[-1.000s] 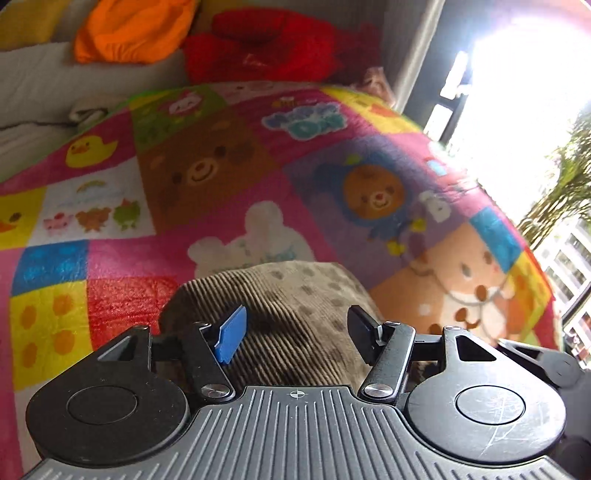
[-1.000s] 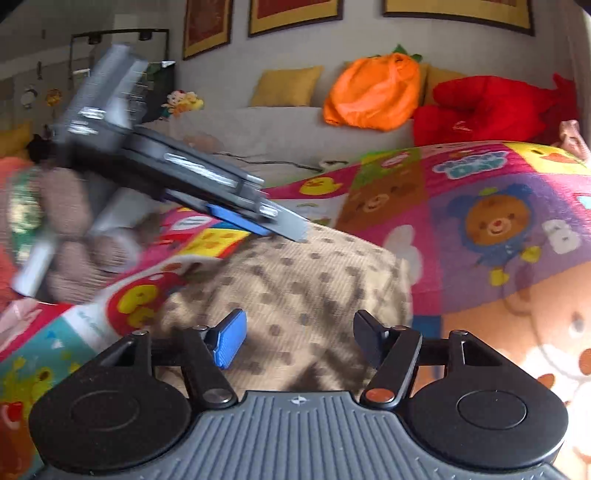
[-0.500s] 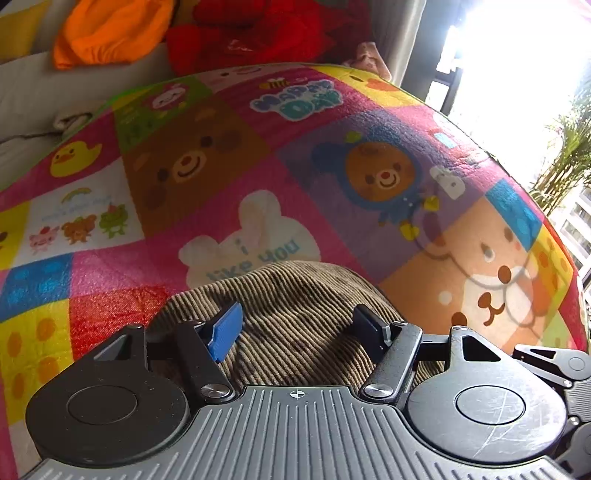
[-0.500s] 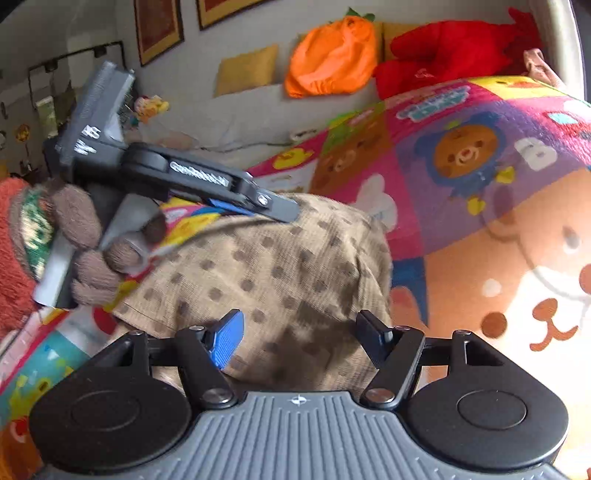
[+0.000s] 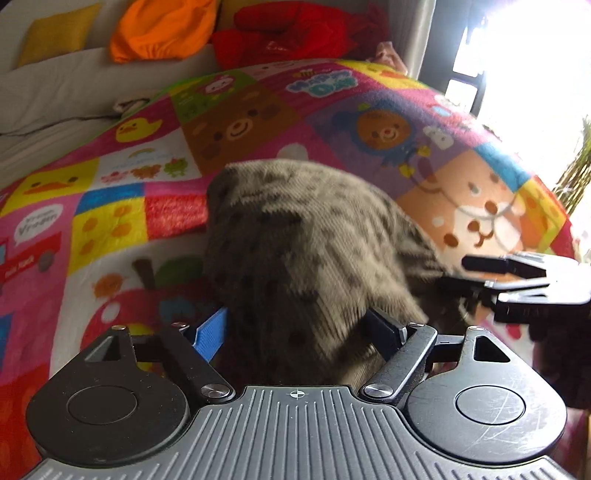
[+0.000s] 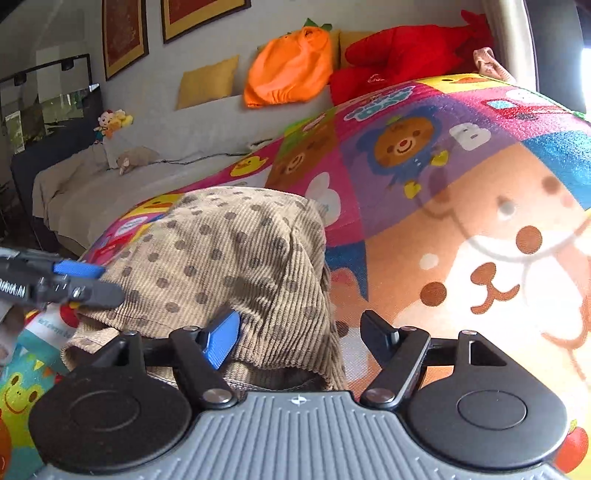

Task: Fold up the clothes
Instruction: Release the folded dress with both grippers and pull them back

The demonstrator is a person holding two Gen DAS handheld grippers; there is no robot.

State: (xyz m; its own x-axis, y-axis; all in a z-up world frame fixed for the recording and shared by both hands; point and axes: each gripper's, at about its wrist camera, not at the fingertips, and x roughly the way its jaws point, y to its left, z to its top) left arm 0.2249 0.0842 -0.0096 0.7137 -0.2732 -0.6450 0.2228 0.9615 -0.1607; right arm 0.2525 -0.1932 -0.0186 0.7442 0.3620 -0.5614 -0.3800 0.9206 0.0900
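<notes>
Tan dotted corduroy garment [image 6: 229, 258], bunched on blanket [image 6: 461, 184].

Home living room or kids' play area. Bright patchwork blanket [image 6: 424, 155] with cartoon bears, ducks and frogs lies under and ahead of the gripper. Beyond it, a pale sofa [image 6: 177, 147] with a yellow cushion [image 6: 207, 81], an orange pumpkin plush [image 6: 291, 70] and a red plush [image 6: 406, 55]. Framed pictures [image 6: 123, 33] hang on the wall above, small stuffed toys [image 6: 110, 122] far left. Bright window [image 5: 535, 66] to the right.
</notes>
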